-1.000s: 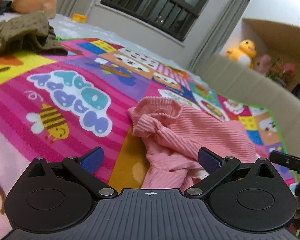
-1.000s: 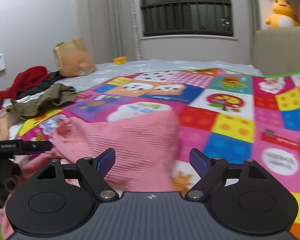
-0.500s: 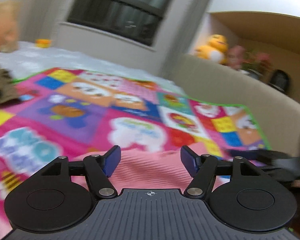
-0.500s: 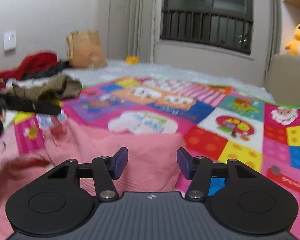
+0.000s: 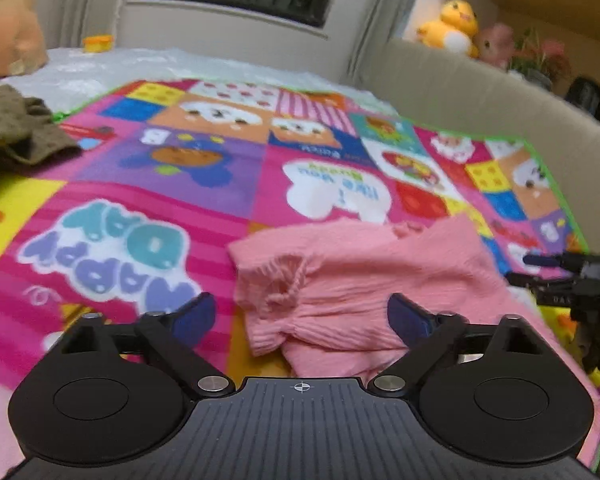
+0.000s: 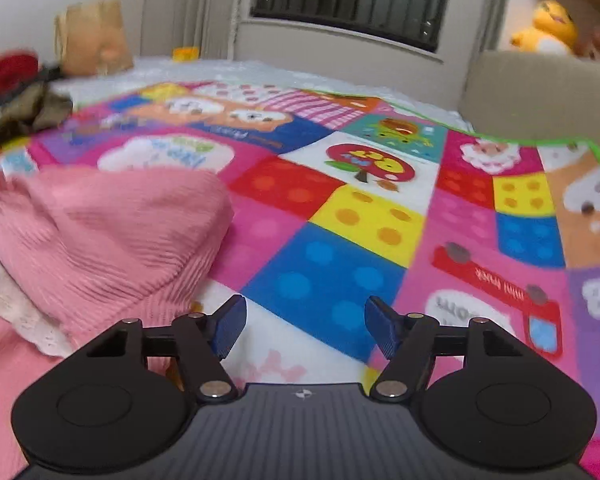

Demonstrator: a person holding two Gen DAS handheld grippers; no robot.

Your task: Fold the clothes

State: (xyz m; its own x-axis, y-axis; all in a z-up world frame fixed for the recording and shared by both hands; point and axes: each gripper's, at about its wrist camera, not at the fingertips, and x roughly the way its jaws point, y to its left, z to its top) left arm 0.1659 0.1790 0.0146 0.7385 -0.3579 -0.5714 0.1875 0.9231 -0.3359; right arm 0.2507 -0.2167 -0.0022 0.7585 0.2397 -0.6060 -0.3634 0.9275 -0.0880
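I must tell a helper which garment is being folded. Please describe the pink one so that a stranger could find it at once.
Start from the colourful cartoon play mat that covers the bed. The pink ribbed knit garment lies crumpled on its near part, just ahead of the open left gripper. The only other cloth touching the mat is an olive-green piece at the far left edge, so pink ribbing and white lace trim distinguish it.

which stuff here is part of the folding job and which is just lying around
For the job:
- pink ribbed sweater, crumpled on the play mat
- olive green garment
- red garment

Just lying about:
- yellow duck plush
- pink plush
- brown paper bag
- small yellow object
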